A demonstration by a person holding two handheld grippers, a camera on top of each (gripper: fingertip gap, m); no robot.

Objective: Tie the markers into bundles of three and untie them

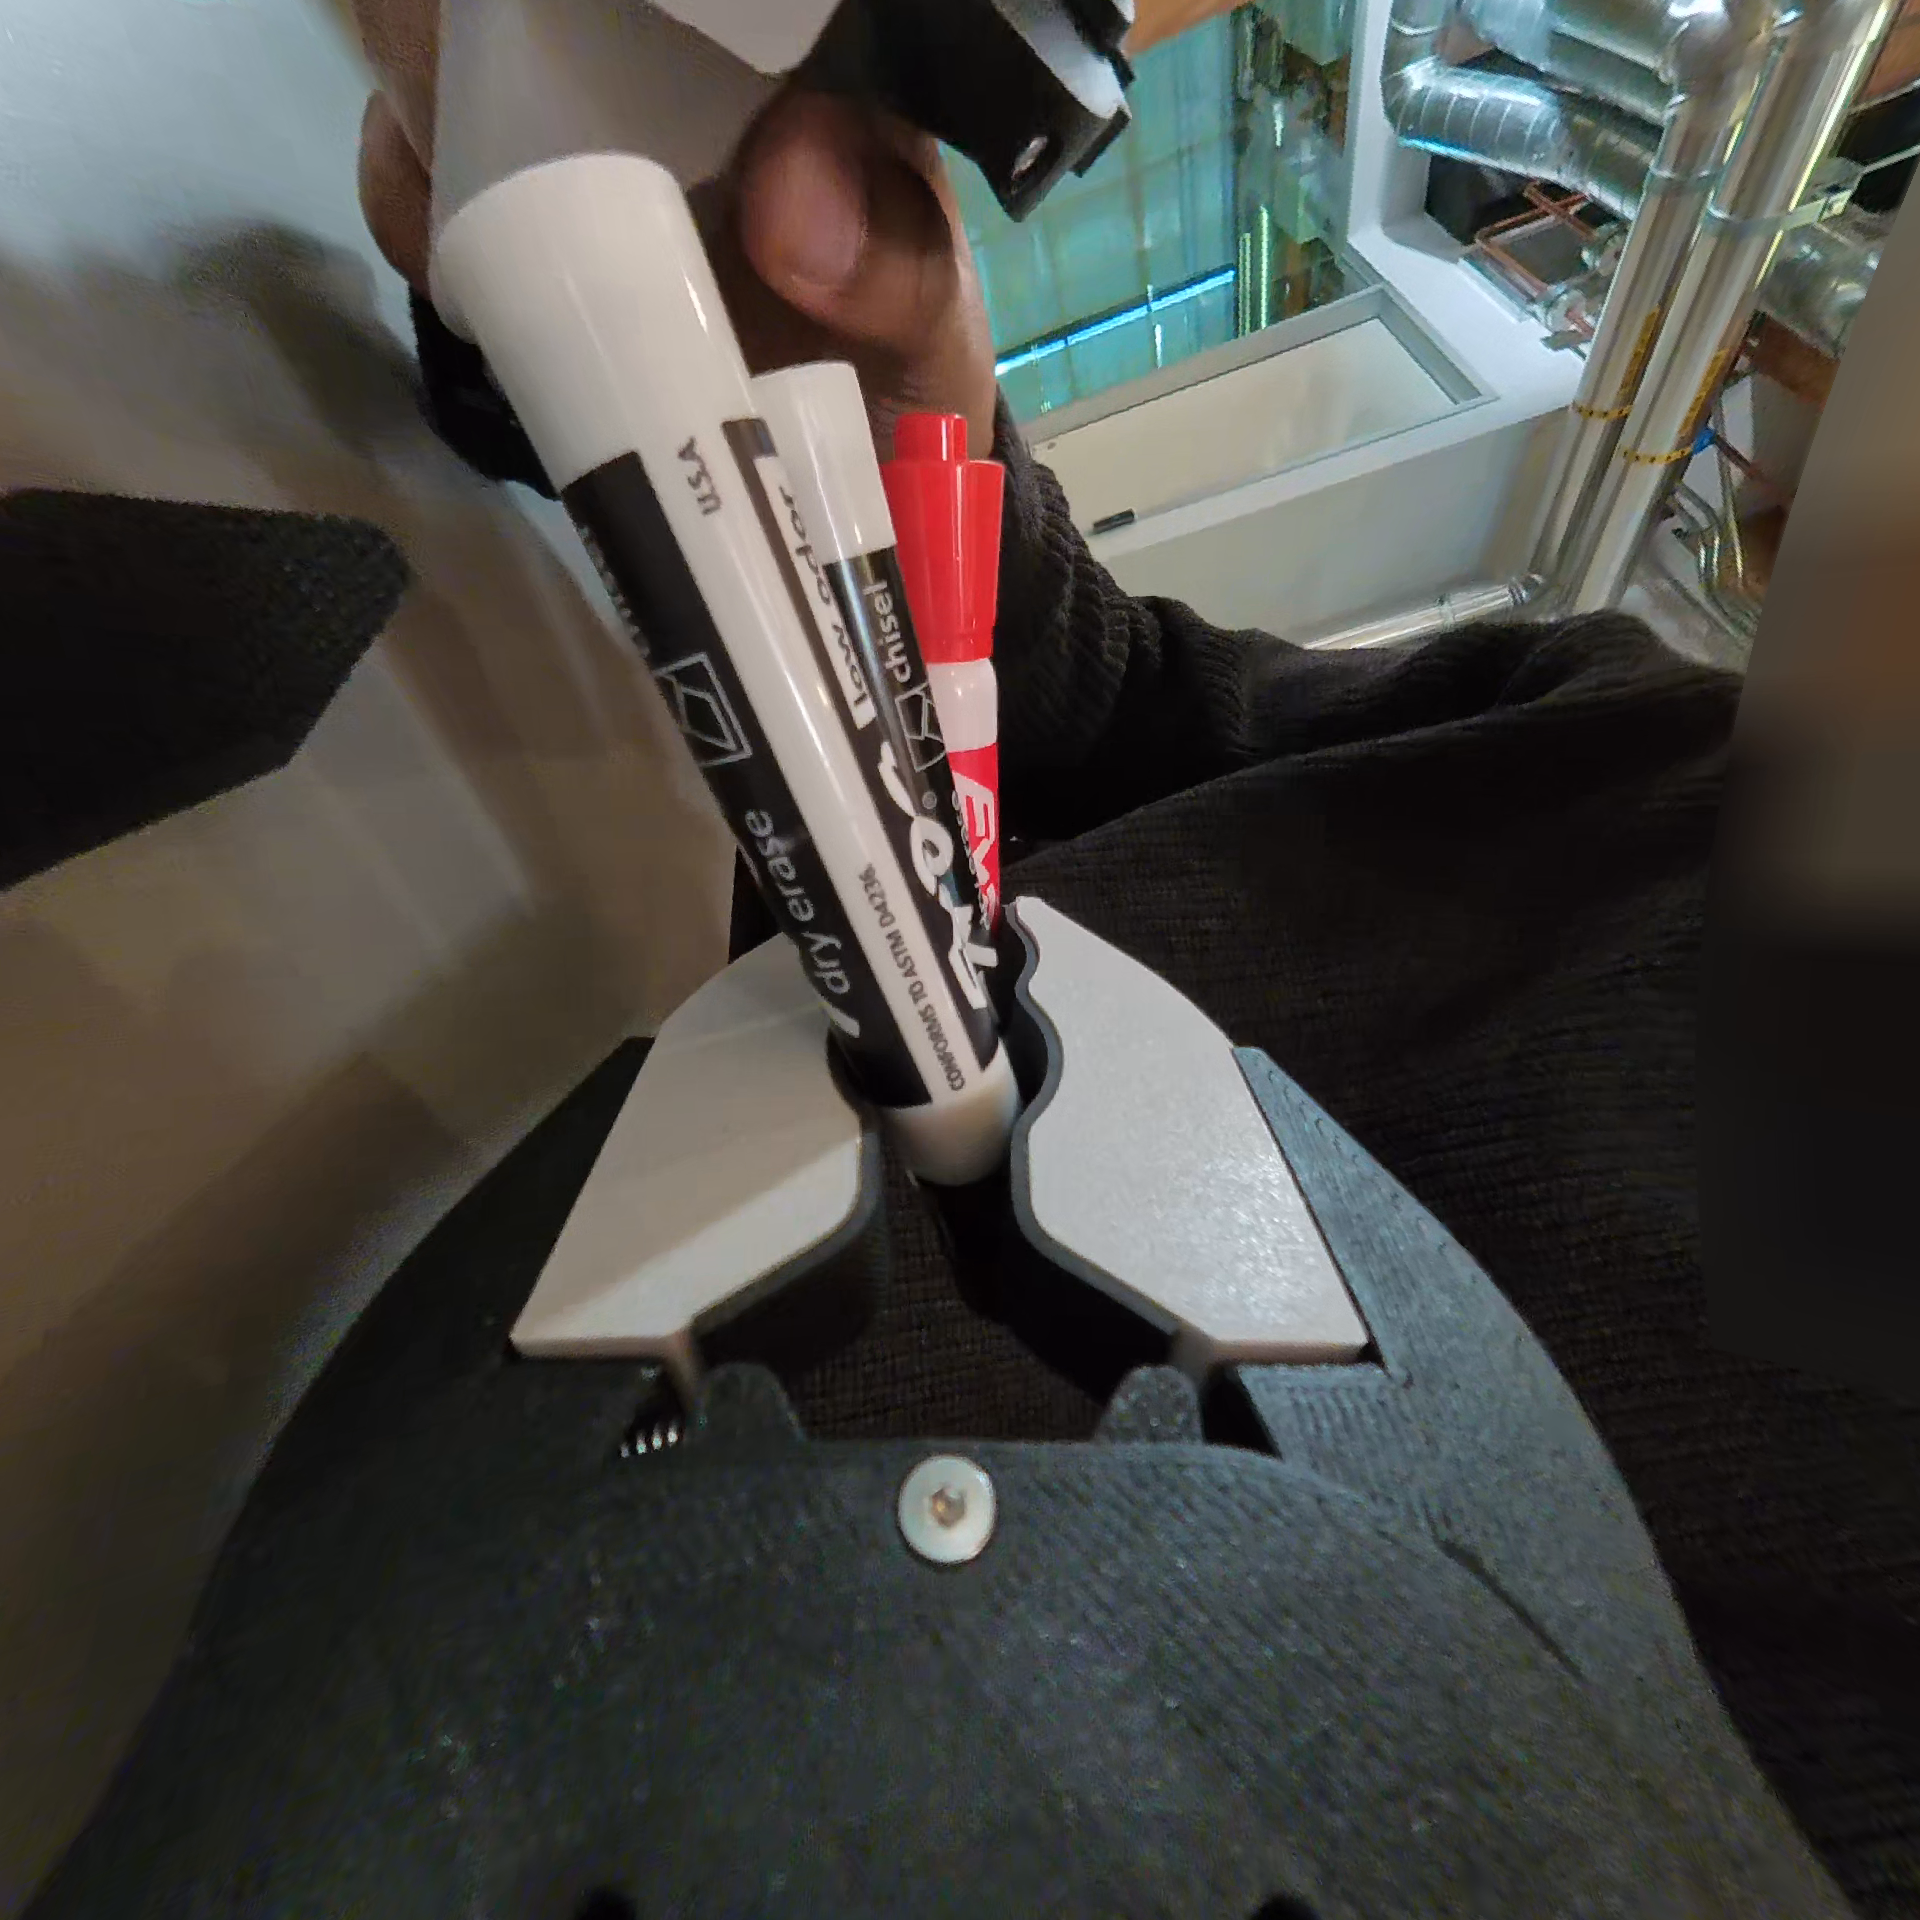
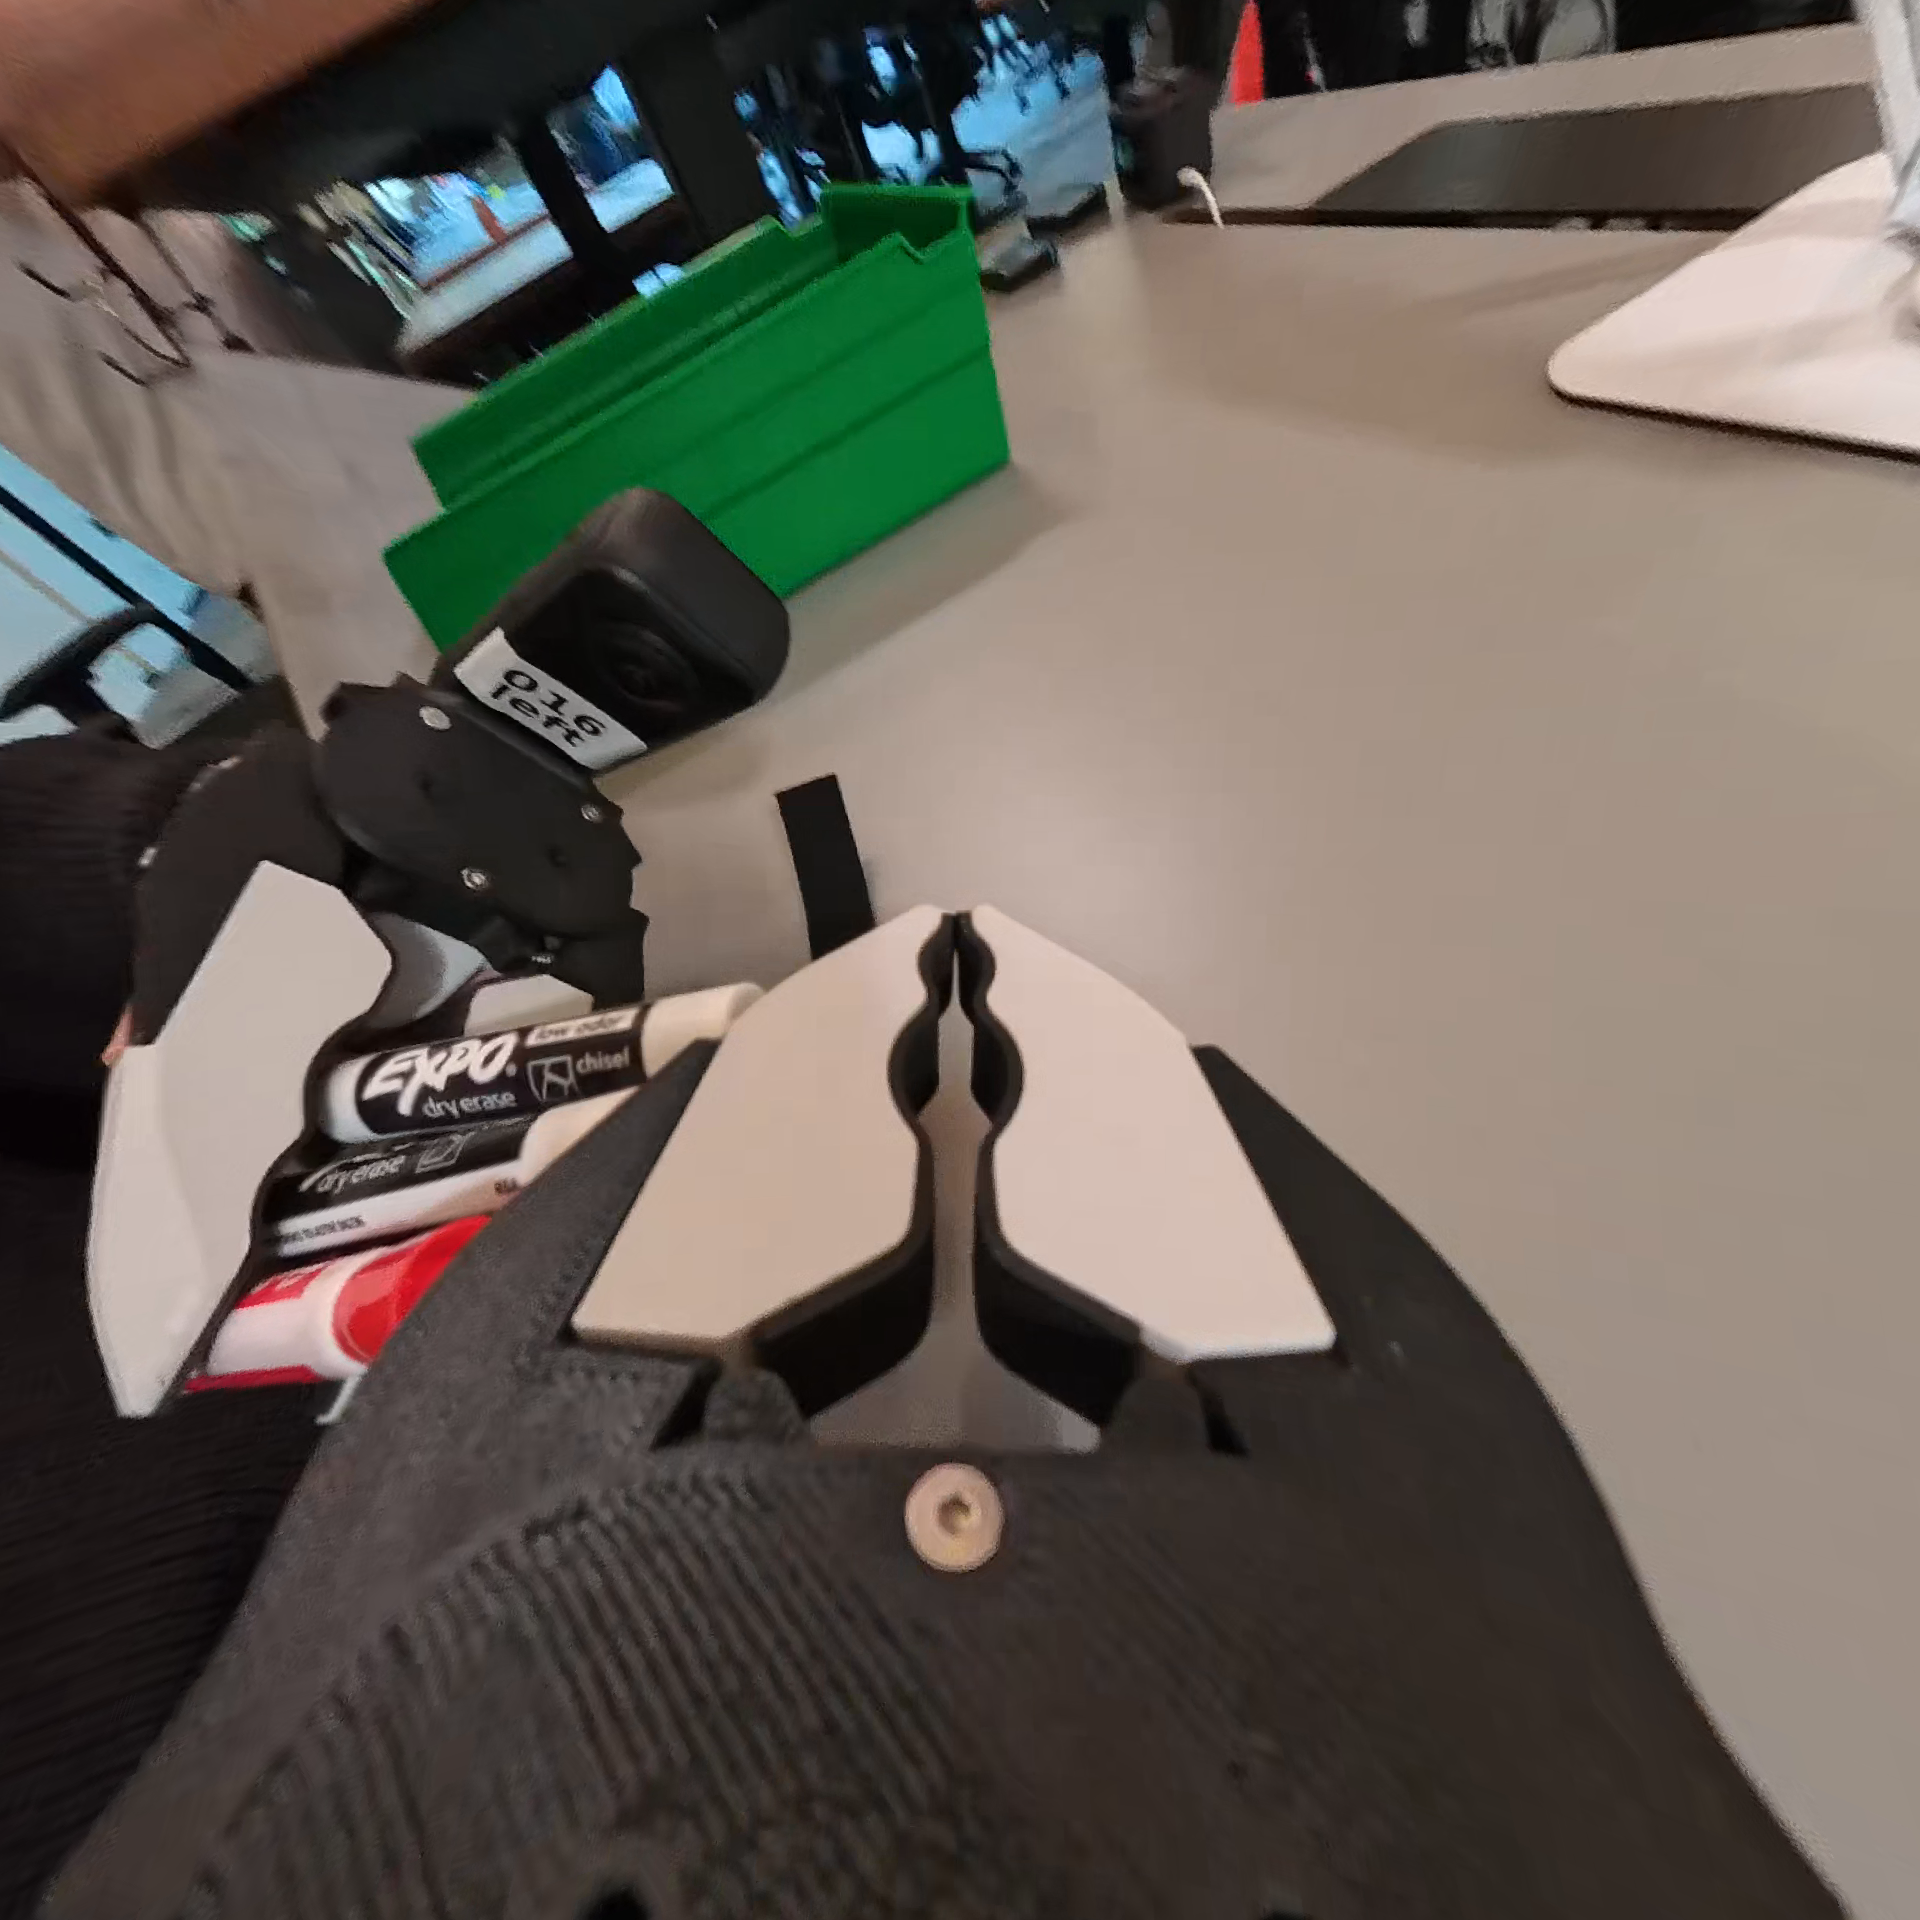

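Observation:
My left gripper (image 1: 904,966) is shut on three markers that stick out past its fingertips: two black-labelled markers (image 1: 665,540) (image 1: 862,623) and a thinner red marker (image 1: 956,582). The same markers show at the left of the right wrist view, black ones (image 2: 468,1075) (image 2: 395,1174) and red (image 2: 343,1309), under the left gripper's black body (image 2: 468,821). My right gripper (image 2: 954,925) has its jaws closed. A black strap (image 2: 821,862) stands out just past its left fingertip, with its lower end hidden behind that finger. In the left wrist view the right gripper (image 1: 582,83) and a hand (image 1: 831,208) are above the marker caps.
A green bin (image 2: 748,416) stands on the grey table (image 2: 1351,831) beyond the left gripper. A white stand base (image 2: 1745,343) is at the far right. A person's dark sleeve (image 1: 1351,935) fills the space behind the markers. A blurred black shape (image 1: 187,665) is at the left. Spacing between my two grippers at the tips: around 15 cm. About 11 cm separates my right fingertips from the black strap (image 2: 821,862).

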